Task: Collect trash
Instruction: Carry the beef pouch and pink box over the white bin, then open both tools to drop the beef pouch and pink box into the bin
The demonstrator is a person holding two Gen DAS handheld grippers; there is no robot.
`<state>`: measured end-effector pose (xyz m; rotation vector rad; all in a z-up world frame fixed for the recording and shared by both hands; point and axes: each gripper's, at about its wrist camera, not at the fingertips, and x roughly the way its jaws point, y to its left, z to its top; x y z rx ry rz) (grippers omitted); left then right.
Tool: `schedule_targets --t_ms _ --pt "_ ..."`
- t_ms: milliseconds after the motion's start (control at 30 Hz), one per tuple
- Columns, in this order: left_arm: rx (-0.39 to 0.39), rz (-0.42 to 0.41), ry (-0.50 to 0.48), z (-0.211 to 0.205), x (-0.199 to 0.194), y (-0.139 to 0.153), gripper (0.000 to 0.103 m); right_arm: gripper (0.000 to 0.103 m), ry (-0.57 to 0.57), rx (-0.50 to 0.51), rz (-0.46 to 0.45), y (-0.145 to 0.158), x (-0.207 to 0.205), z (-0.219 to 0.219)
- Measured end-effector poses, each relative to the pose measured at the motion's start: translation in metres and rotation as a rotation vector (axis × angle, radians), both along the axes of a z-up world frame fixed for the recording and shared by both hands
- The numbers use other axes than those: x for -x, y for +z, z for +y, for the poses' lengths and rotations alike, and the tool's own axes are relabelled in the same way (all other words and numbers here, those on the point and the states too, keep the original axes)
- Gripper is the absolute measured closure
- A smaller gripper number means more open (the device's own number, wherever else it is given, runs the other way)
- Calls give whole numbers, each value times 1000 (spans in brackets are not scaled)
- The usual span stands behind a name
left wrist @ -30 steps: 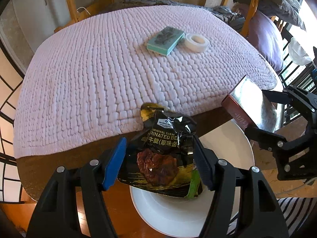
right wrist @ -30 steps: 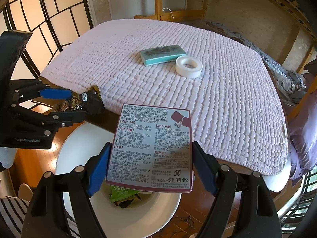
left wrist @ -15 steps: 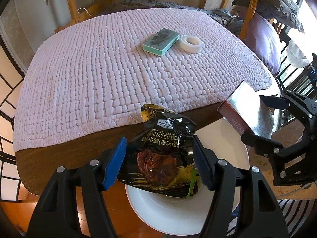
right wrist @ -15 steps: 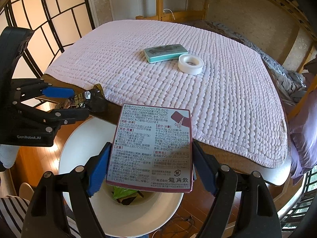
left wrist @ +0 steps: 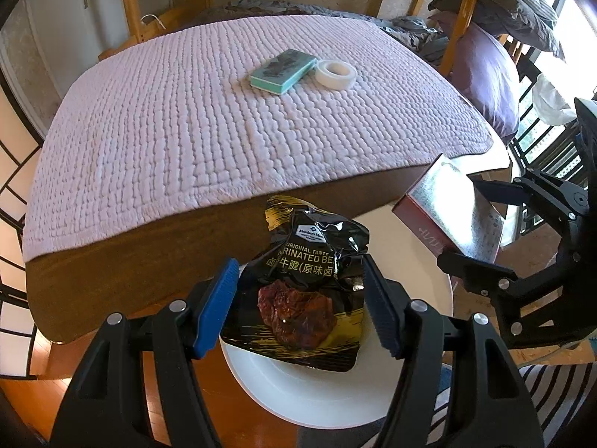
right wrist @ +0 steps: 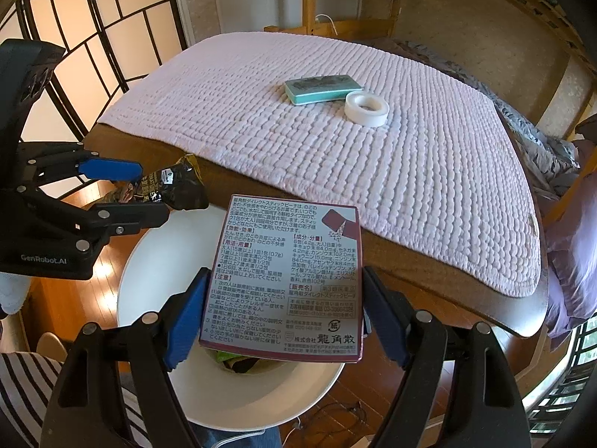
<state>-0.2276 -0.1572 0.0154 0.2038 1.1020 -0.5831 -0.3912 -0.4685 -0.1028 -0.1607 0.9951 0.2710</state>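
A black and gold beef snack packet (left wrist: pixel 309 291) hangs between the blue pads of my left gripper (left wrist: pixel 298 265), which is shut on it above a white round bin (left wrist: pixel 317 399). In the right wrist view, my right gripper (right wrist: pixel 285 274) is shut on a maroon and silver box (right wrist: pixel 291 246) with printed Japanese text, held over the same bin (right wrist: pixel 156 261). Green and dark wrappers (right wrist: pixel 238 360) lie at the bin's bottom. Each gripper shows in the other's view: the right one (left wrist: pixel 460 224) with its box (left wrist: pixel 440 205), the left one (right wrist: pixel 153 190) with the packet (right wrist: pixel 179 186).
A pink quilted cover (left wrist: pixel 186 112) lies on a brown wooden table (left wrist: pixel 149 254) just beyond the bin. On it sit a teal box (left wrist: pixel 283 71) and a white tape roll (left wrist: pixel 335 74). Striped cloth (right wrist: pixel 22 384) is at the lower left; purple bedding (left wrist: pixel 488 86) at right.
Both grippers have drawn back a little from the table, so the table edge and quilt sit farther off. Both grips look unchanged.
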Motion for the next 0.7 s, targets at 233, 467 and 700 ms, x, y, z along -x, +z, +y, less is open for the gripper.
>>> schedule_targets --t_ms 233,467,700 --pt "-7 12 -10 -6 16 -5 36 25 11 -5 9 -3 12 -1" --pt "-12 27 -20 -10 26 -12 36 25 23 -7 21 -7 18 0" --pt "-19 46 -27 -11 34 -19 36 25 36 -2 40 -11 25 0"
